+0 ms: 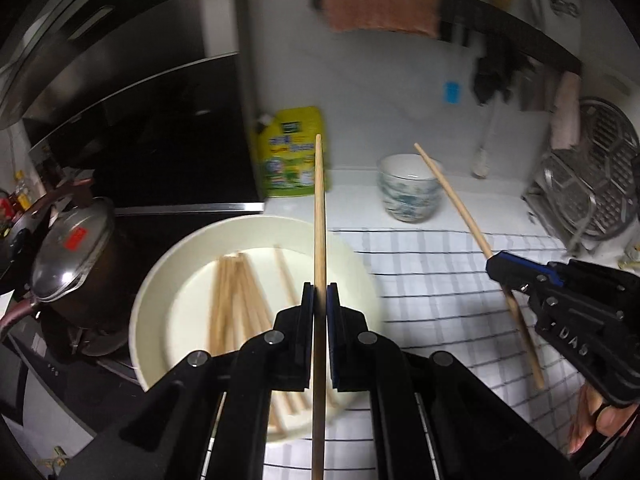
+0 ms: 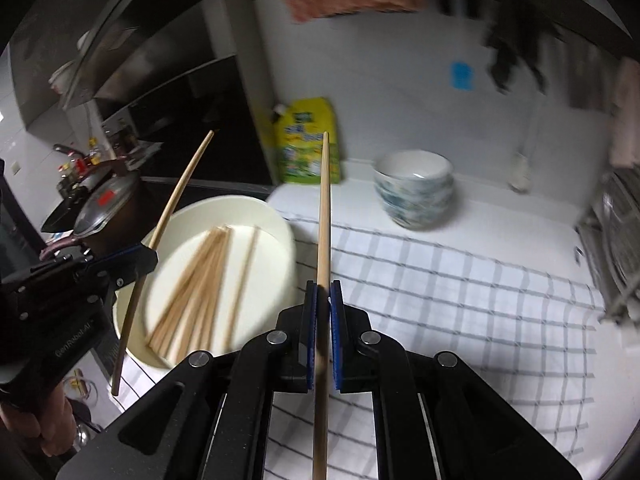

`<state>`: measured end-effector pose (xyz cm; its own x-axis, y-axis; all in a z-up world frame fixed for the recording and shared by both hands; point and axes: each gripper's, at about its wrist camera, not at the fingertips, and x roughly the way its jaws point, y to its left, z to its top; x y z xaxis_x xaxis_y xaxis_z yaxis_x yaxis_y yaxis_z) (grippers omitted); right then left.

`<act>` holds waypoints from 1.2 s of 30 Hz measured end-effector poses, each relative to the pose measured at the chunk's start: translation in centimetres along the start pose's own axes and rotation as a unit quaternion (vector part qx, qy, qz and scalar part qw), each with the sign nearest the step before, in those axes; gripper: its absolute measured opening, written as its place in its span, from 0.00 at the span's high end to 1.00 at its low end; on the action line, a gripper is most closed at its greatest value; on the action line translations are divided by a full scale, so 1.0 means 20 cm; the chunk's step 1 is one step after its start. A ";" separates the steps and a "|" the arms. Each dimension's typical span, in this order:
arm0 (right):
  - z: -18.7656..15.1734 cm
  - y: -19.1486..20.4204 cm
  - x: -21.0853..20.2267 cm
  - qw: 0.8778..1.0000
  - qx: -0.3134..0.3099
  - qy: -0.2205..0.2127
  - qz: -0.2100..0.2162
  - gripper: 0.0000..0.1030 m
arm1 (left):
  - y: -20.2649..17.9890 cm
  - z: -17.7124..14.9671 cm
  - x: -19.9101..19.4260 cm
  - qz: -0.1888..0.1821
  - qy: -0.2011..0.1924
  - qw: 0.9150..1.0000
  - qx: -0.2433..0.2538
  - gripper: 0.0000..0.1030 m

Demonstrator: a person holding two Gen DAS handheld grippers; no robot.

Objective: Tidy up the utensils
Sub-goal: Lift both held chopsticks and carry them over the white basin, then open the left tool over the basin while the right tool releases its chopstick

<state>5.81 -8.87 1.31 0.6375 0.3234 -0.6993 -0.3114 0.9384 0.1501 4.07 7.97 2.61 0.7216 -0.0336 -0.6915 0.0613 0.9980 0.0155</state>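
My left gripper [image 1: 320, 294] is shut on a wooden chopstick [image 1: 319, 208] that points forward above a cream basin [image 1: 160, 280] holding several chopsticks [image 1: 236, 304]. My right gripper [image 2: 323, 292] is shut on another chopstick [image 2: 324, 208], held above the checked cloth [image 2: 440, 300]. The right gripper [image 1: 500, 266] with its chopstick [image 1: 452, 196] shows at the right of the left wrist view. The left gripper [image 2: 140, 258] with its chopstick [image 2: 176, 196] shows at the left of the right wrist view, over the basin [image 2: 280, 224]. A patterned bowl [image 1: 408, 190] stands behind the cloth.
A yellow detergent pouch [image 1: 294, 152] leans on the back wall. A lidded pot [image 1: 68, 256] sits on the stove at left. A metal dish rack [image 1: 592, 196] stands at right. Towels hang from a rail [image 1: 380, 4] above.
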 end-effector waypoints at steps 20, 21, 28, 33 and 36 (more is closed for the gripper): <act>0.11 0.53 0.76 0.992 -0.045 0.103 0.054 0.94 | 0.55 -0.11 0.48 0.049 0.084 0.995 -0.034 0.93; 0.10 0.53 0.78 0.992 -0.044 0.108 0.053 0.94 | 0.56 -0.13 0.50 0.052 0.088 0.994 -0.032 0.93; 0.06 0.52 0.85 0.989 -0.033 0.135 0.042 0.93 | 0.59 -0.14 0.53 0.047 0.103 0.993 -0.046 0.89; 0.08 0.50 0.77 0.992 -0.037 0.114 0.027 0.76 | 0.59 -0.12 0.49 0.055 0.103 0.991 -0.059 0.66; 0.09 0.48 0.70 0.994 -0.039 0.101 0.024 0.75 | 0.60 -0.11 0.45 0.068 0.101 0.990 -0.069 0.42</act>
<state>12.97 4.97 -5.79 0.4680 0.3291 -0.8202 -0.3967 0.9075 0.1378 9.79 19.79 -5.00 0.5637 0.0989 -0.8200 -0.1318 0.9908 0.0289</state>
